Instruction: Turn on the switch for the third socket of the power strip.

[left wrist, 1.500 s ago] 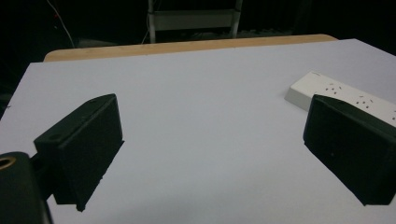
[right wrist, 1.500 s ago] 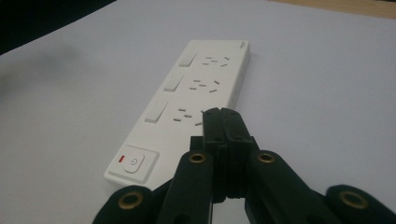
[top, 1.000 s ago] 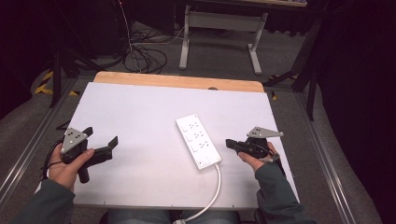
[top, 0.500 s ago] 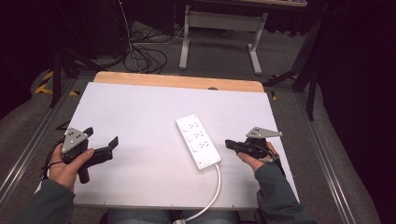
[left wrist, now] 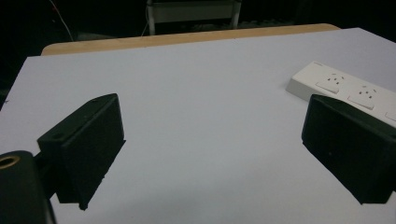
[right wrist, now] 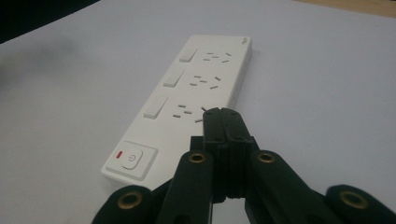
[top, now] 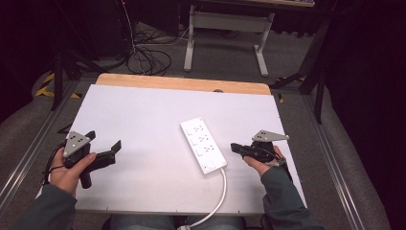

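Your right jaw covers the near end of the power strip (left wrist: 348, 91) in the left gripper view, and its cable (top: 218, 199) runs off the bottom edge of the high view

This is looking like a lab or recording studio: black curtains (top: 28, 52) are hanging around a white surface (top: 158, 115), loose cables (top: 143, 57) are lying on grey carpet (top: 225, 55), and a metal-legged stand (top: 225, 28) is standing beyond it.
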Demonstrator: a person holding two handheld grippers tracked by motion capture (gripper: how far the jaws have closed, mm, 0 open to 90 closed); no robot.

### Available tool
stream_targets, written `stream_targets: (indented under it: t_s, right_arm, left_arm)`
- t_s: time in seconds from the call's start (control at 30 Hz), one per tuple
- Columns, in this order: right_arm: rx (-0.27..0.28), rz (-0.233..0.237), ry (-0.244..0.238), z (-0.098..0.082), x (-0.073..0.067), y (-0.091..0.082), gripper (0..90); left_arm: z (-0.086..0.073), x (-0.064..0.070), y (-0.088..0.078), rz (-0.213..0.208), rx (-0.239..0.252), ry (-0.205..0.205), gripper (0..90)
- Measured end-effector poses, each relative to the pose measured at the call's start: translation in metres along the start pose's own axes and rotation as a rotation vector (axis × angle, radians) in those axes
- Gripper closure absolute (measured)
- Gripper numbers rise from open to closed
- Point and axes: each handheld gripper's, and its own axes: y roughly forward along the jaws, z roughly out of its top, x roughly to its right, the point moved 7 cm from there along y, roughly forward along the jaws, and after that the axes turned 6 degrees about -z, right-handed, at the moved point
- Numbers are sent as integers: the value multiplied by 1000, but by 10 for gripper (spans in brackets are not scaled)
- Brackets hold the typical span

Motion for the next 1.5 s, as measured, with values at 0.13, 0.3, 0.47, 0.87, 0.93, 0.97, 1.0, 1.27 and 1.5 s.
stream_targets:
  t_s: [0.13,0.3,0.47,0.87,0.93,0.97,1.0,1.27,1.5]
  right_arm:
    - [0,0,0,0,0,1,900]
    - [-1,2,-2,1,0,2,900]
    - [-3,5,-5,2,-1,4,900]
    - [-2,9,-12,5,-2,8,900]
    - [-5,9,-11,6,-2,9,900]
    - [-5,11,-13,6,-2,9,900]
    - [-5,11,-13,6,-2,9,900]
    - [-6,14,-17,8,-3,12,900]
    - [-5,18,-24,9,-3,15,900]
  left_arm:
    - [0,-1,0,3,2,2,63]
    - [-1,-2,-2,8,2,-1,64]
    - [-2,-3,-4,12,-1,0,64]
    - [-3,-5,-8,22,-1,-4,64]
    - [-3,-5,-8,22,-2,-3,65]
    - [-4,-5,-9,22,-3,-2,65]
    - [-4,-5,-9,22,-2,-3,65]
    - [-5,-6,-11,29,-2,-5,65]
    - [-6,-8,-14,36,-3,-9,65]
